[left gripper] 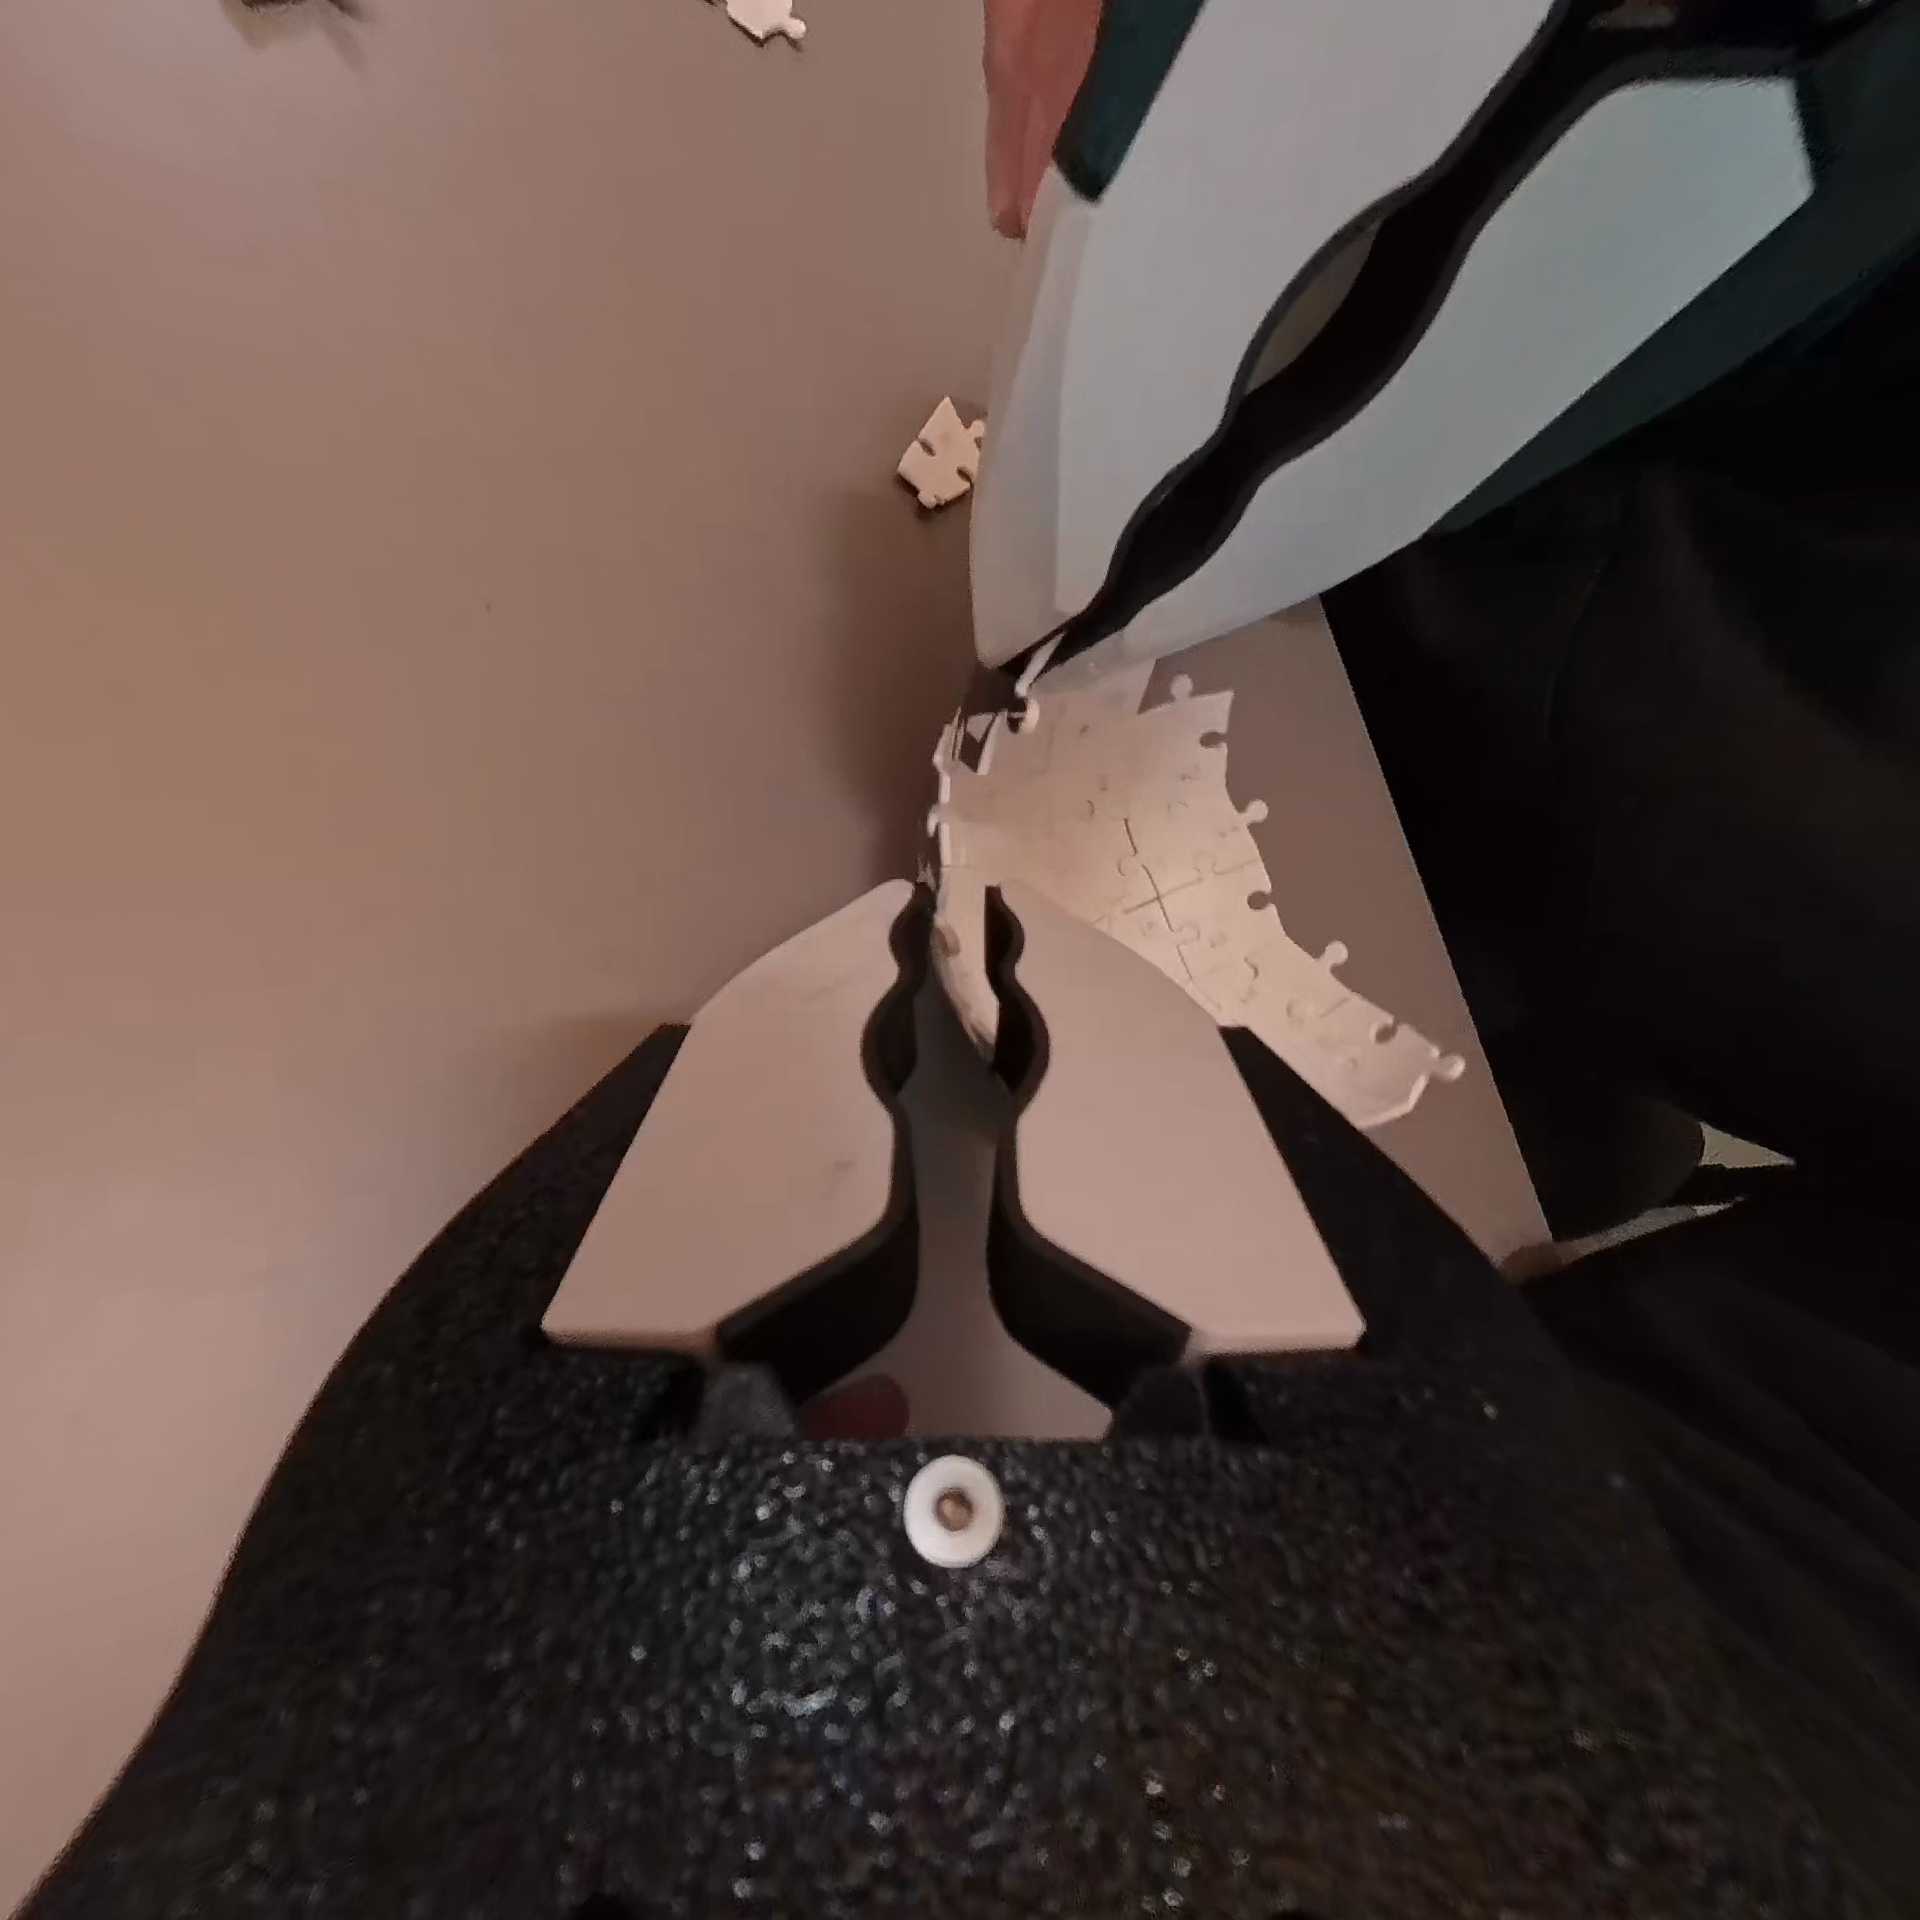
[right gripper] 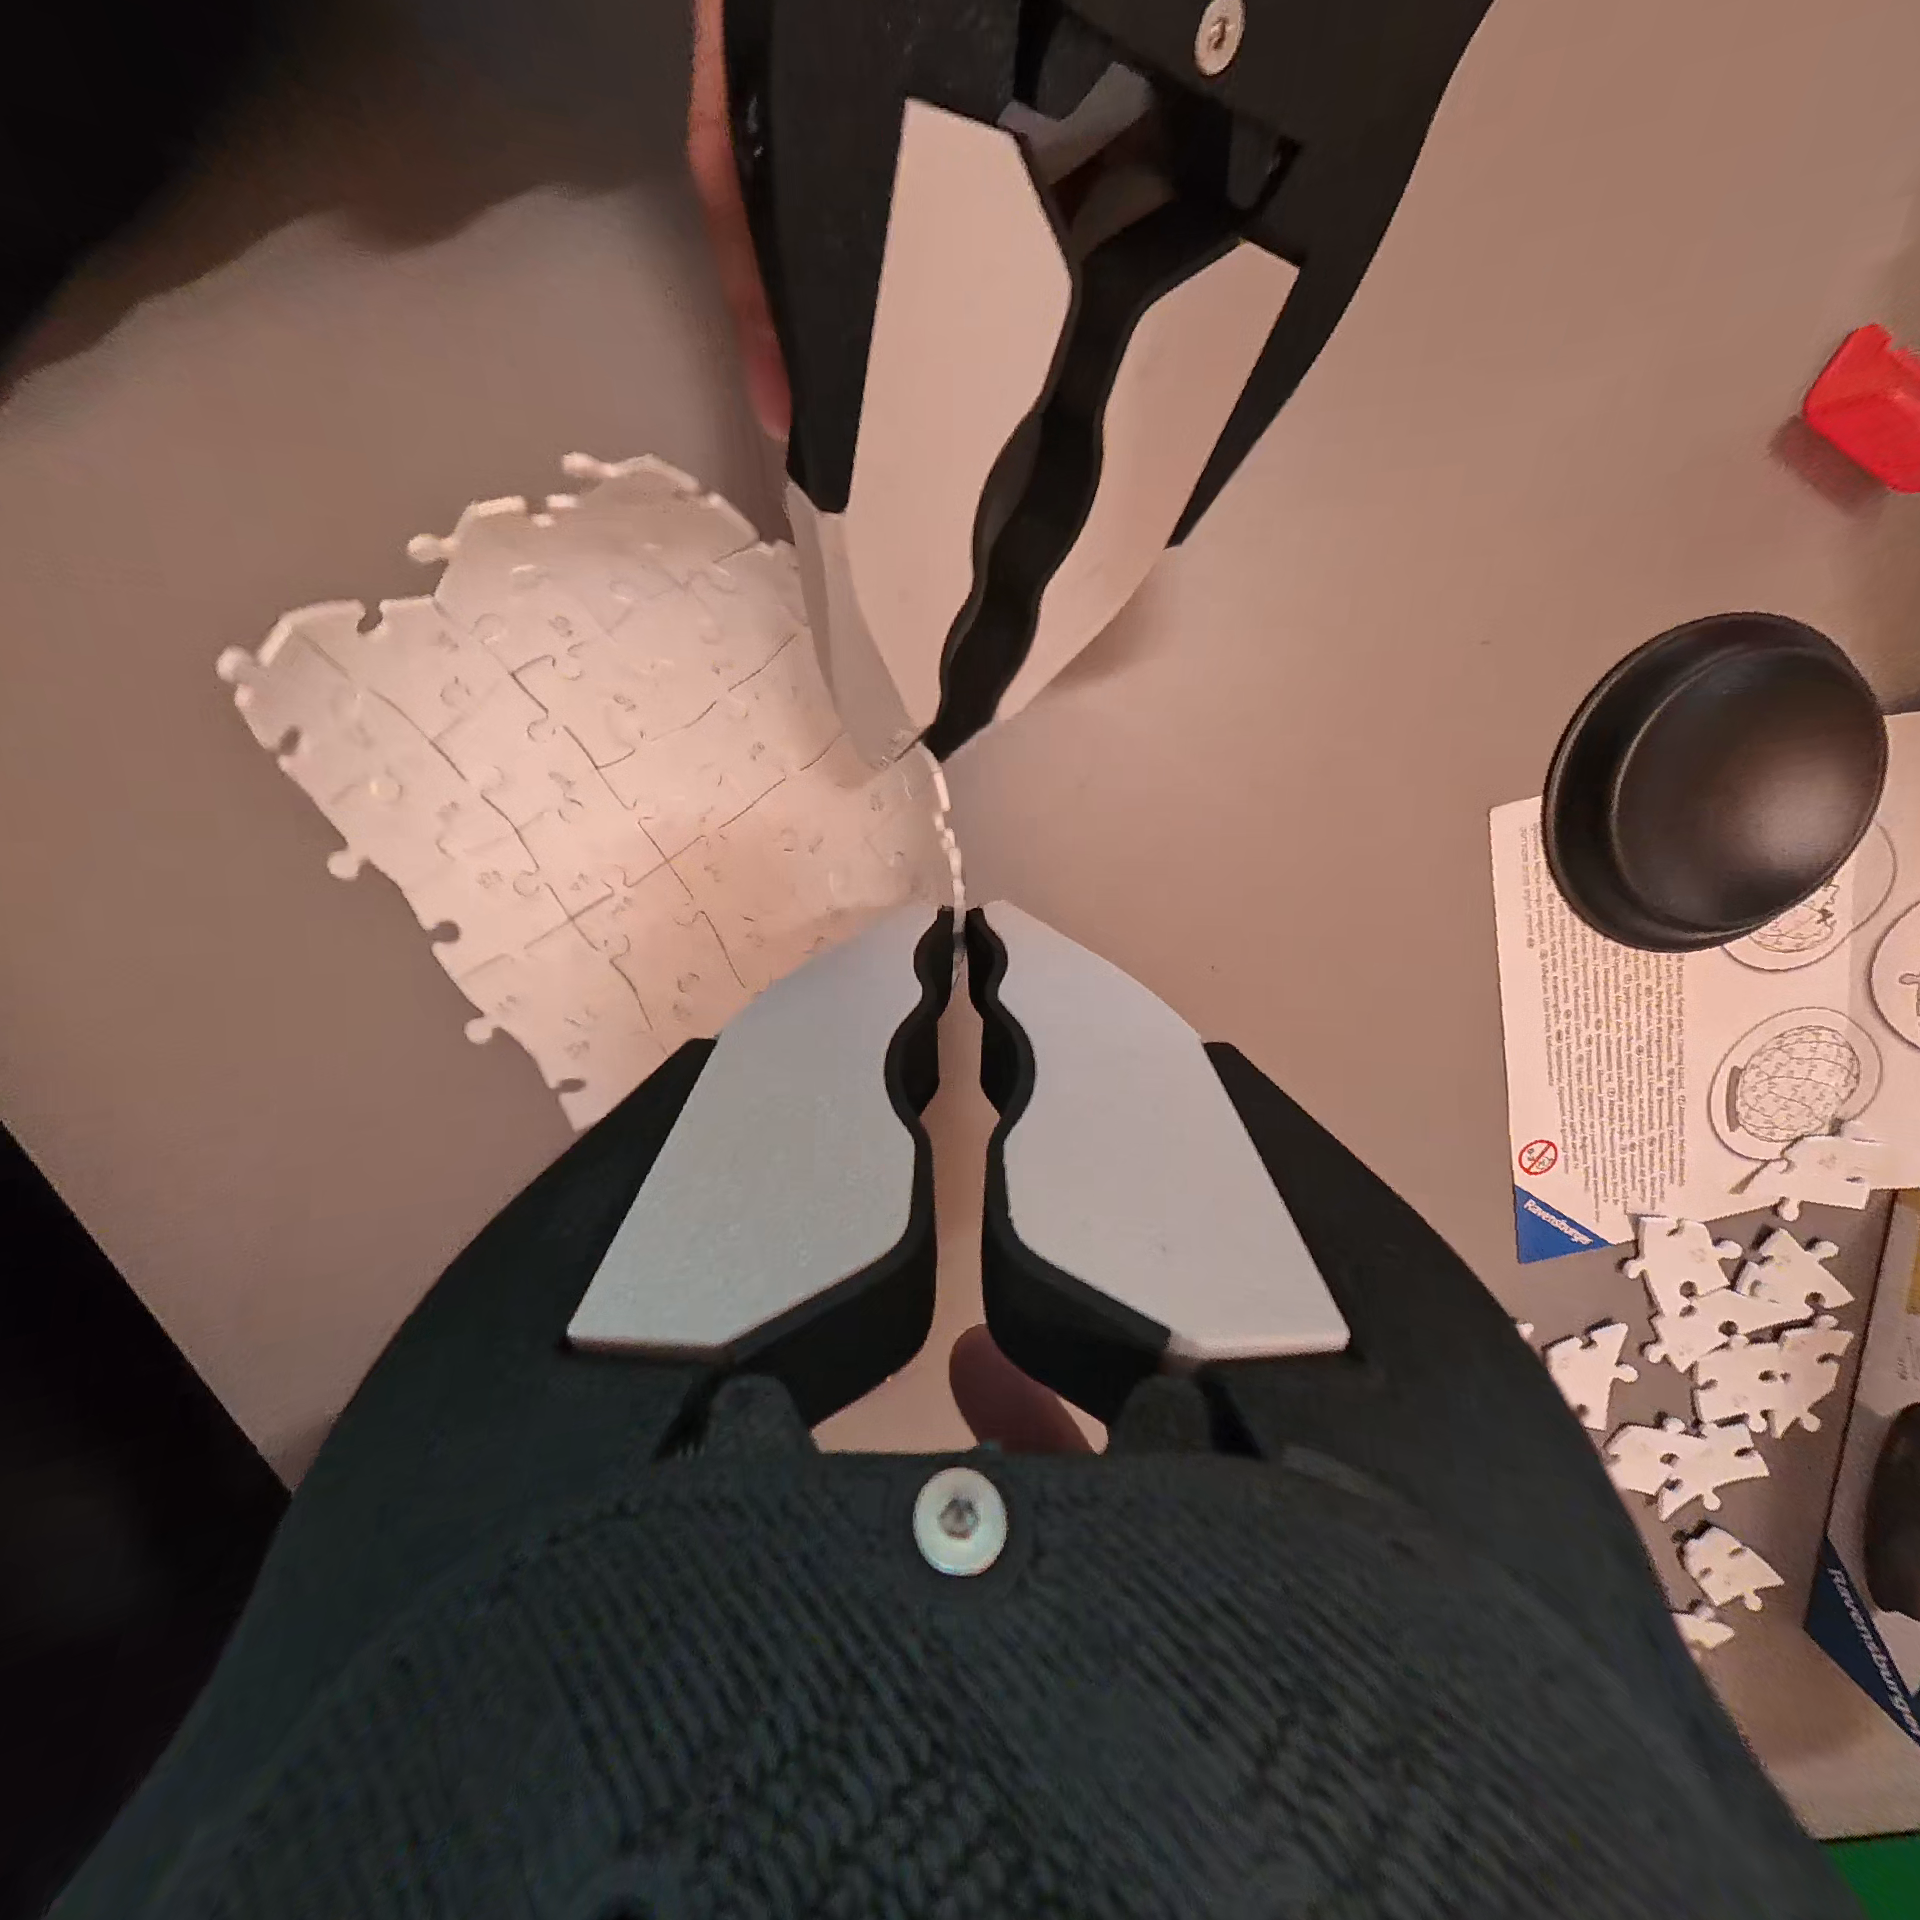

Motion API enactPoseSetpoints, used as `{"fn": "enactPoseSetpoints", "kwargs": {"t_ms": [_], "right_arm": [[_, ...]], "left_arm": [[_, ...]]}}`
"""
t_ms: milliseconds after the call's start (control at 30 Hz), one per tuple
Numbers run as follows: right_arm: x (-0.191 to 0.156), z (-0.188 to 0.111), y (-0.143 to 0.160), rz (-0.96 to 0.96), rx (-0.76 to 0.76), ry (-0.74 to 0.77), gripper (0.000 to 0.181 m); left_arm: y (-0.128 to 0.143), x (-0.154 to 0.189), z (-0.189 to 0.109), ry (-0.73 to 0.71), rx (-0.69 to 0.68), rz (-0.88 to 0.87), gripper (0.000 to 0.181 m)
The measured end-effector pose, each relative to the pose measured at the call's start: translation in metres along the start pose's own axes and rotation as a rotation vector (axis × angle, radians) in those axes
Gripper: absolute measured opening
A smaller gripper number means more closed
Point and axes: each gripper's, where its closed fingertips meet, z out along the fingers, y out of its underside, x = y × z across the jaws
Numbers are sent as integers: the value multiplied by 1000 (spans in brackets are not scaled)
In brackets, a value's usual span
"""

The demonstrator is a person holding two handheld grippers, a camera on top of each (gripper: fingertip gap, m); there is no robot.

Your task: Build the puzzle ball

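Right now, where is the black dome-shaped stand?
In the right wrist view the black dome stand sits at the right on the grey table, overlapping the top of the instruction sheet, above the pile of loose pieces.

A plain beige table [right gripper: 1299,727] under warm light, dark beyond its edge.

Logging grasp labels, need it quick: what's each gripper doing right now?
Left gripper: closed on the edge of the curved puzzle sheet.
Right gripper: closed on the same sheet's edge, a little way from the left one.
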Motion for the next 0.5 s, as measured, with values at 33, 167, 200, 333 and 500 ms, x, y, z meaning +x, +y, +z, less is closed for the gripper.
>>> {"fn": "enactPoseSetpoints", "kwargs": {"t_ms": [33,167,200,333,500], "right_arm": [[0,1,1,0,0,5,3],[-9,7,6,33,-11,-4,2],[-10,5,7,28,-14,15,3],[-2,0,11,71,-20,82,2],[-3,5,16,111,-28,68,2]], "left_arm": [[-2,0,1,2,6,6,9],[-12,-1,3,-17,34,47,10],[-14,1,4,-9,48,63,10],[-19,6,9,29,71,116,11],[-17,-1,15,-8,27,94,10]]}}
